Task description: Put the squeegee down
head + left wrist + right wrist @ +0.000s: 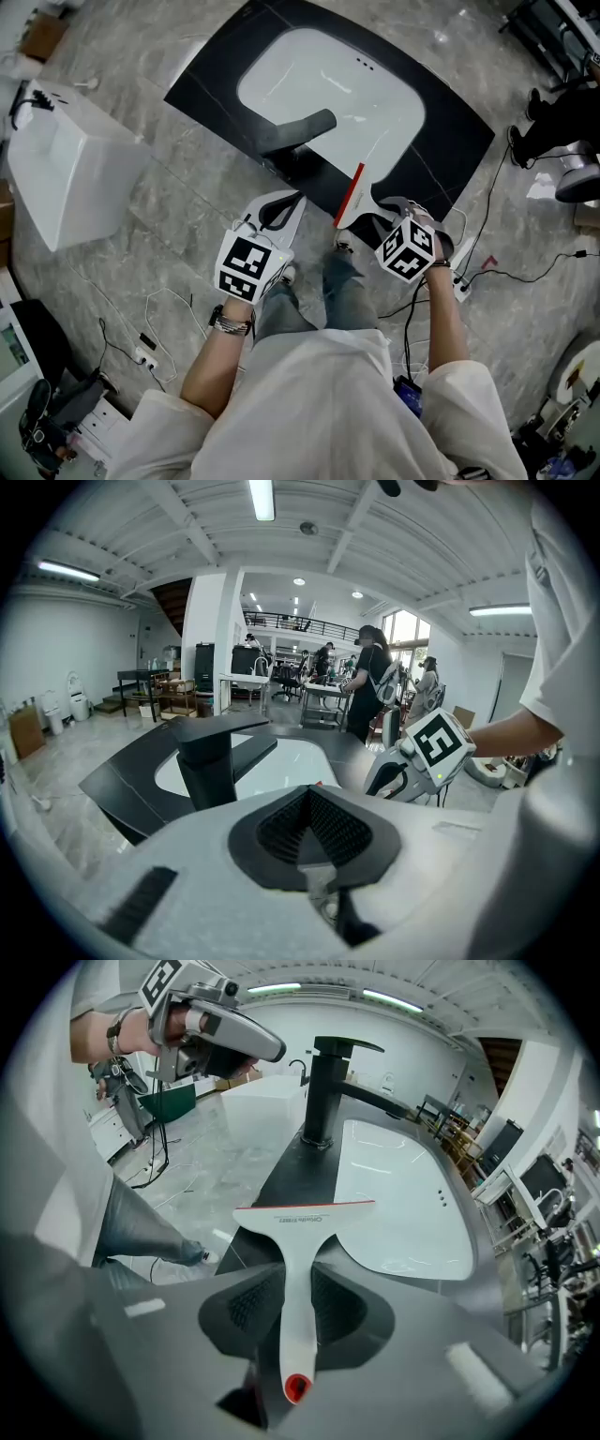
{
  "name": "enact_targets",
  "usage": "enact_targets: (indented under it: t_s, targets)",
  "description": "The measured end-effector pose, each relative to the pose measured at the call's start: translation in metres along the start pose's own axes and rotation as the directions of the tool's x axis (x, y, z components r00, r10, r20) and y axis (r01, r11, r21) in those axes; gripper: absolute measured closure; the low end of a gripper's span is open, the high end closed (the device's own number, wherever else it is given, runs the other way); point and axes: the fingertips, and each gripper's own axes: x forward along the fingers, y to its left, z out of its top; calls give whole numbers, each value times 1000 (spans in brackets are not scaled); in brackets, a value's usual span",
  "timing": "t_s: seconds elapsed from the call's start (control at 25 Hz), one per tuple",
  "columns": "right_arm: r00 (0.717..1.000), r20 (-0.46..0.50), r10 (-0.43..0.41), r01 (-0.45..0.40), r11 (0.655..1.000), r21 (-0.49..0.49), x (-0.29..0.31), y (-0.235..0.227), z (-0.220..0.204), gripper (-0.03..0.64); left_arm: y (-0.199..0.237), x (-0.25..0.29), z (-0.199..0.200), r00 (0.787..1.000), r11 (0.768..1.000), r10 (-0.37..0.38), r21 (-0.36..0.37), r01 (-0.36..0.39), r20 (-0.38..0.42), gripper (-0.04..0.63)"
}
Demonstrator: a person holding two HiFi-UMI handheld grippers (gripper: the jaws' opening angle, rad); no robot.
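A white squeegee [350, 194] with a red blade edge is held by its handle in my right gripper [361, 216], just above the front edge of the black countertop [441, 141]. In the right gripper view the squeegee [302, 1241] runs straight out between the pads of the right gripper [286, 1302], which press on its handle from both sides. Its blade hangs over the counter's rim beside the white basin [403, 1204]. My left gripper [295, 202] hovers to the left, short of the black faucet [300, 131], shut with nothing in it [307, 808].
A white box [66, 169] stands on the floor at left. Cables [159, 319] and a power strip [461, 281] lie on the marble floor near the person's feet. The left gripper view shows desks and people far behind the counter.
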Motion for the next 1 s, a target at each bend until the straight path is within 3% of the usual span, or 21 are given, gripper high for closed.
enact_targets:
  t_s: [0.68, 1.0]
  targets:
    - [999, 9, 44, -44, 997, 57, 11, -8, -1, 515, -5, 12, -1, 1000, 999, -26, -20, 26, -12, 592]
    - [999, 33, 38, -42, 991, 130, 4, -7, -2, 494, -11, 6, 1, 999, 999, -44, -13, 44, 0, 592]
